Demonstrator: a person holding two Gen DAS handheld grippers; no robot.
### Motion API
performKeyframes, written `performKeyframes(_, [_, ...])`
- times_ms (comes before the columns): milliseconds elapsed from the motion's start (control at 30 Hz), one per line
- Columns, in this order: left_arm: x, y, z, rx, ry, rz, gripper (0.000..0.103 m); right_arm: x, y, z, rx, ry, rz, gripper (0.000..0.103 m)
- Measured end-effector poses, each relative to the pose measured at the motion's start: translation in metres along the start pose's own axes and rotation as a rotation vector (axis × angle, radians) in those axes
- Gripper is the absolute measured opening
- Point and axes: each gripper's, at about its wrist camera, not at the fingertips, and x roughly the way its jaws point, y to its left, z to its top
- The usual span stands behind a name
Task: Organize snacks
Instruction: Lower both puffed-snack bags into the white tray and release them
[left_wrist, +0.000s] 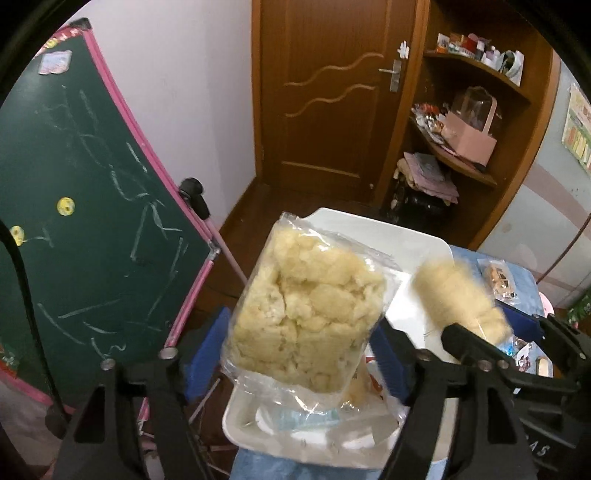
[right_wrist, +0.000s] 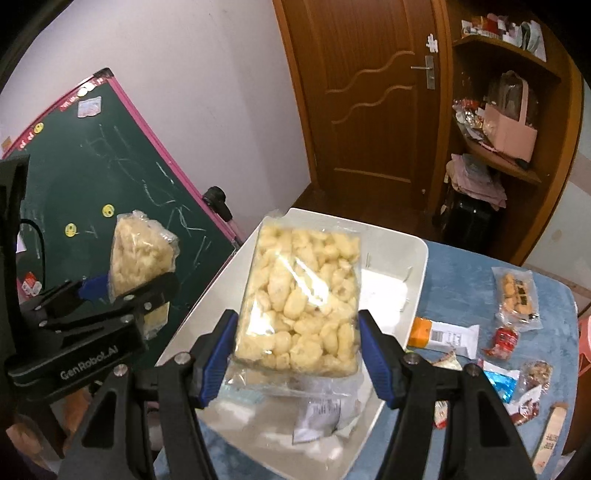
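My left gripper (left_wrist: 301, 350) is shut on a clear bag of pale crumbly snack (left_wrist: 306, 310) and holds it above the near end of the white tray (left_wrist: 413, 236). That gripper and its bag (right_wrist: 142, 247) show at the left of the right wrist view, beside the tray. My right gripper (right_wrist: 295, 354) is shut on a clear bag of pale puffed snacks (right_wrist: 303, 299) and holds it over the white tray (right_wrist: 413, 254). That bag shows blurred in the left wrist view (left_wrist: 458, 295). Several small packets (right_wrist: 321, 413) lie in the tray.
Several loose snack packets (right_wrist: 517, 295) lie on the blue tablecloth (right_wrist: 461, 273) right of the tray. A green chalkboard with a pink frame (left_wrist: 74, 206) leans at the left. A wooden door (left_wrist: 332, 92) and a shelf unit (left_wrist: 472, 122) stand behind.
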Motion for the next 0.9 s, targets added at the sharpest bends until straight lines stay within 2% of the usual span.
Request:
performKeyframes(67, [0.011, 0.001, 0.001, -0.007, 0.017, 0.024, 0.089, 0.005, -0.001, 0.001, -0.006, -0.004, -0.018, 0.066])
performKeyframes(133, [0.021, 0.003, 0.000, -0.014, 0.042, 0.015, 0.090, 0.007, -0.005, 0.001, 0.009, -0.014, -0.013, 0.072])
performKeyframes(200, [0.024, 0.004, -0.002, -0.020, 0.062, 0.004, 0.090, 0.007, -0.010, -0.001, 0.040, -0.021, 0.019, 0.089])
performKeyframes(233, [0.025, 0.004, -0.004, -0.022, 0.070, -0.001, 0.090, 0.006, -0.014, -0.002, 0.057, -0.032, 0.031, 0.091])
performKeyframes(533, [-0.006, -0.005, -0.015, -0.007, 0.019, -0.005, 0.090, -0.010, -0.042, -0.026, 0.132, -0.022, 0.041, 0.092])
performKeyframes(633, [-0.024, -0.018, -0.020, 0.025, -0.003, -0.002, 0.090, -0.027, -0.056, -0.040, 0.158, -0.033, 0.036, 0.092])
performKeyframes(900, [-0.084, -0.081, -0.032, 0.138, -0.077, -0.072, 0.090, -0.087, -0.094, -0.077, 0.193, -0.080, -0.007, 0.092])
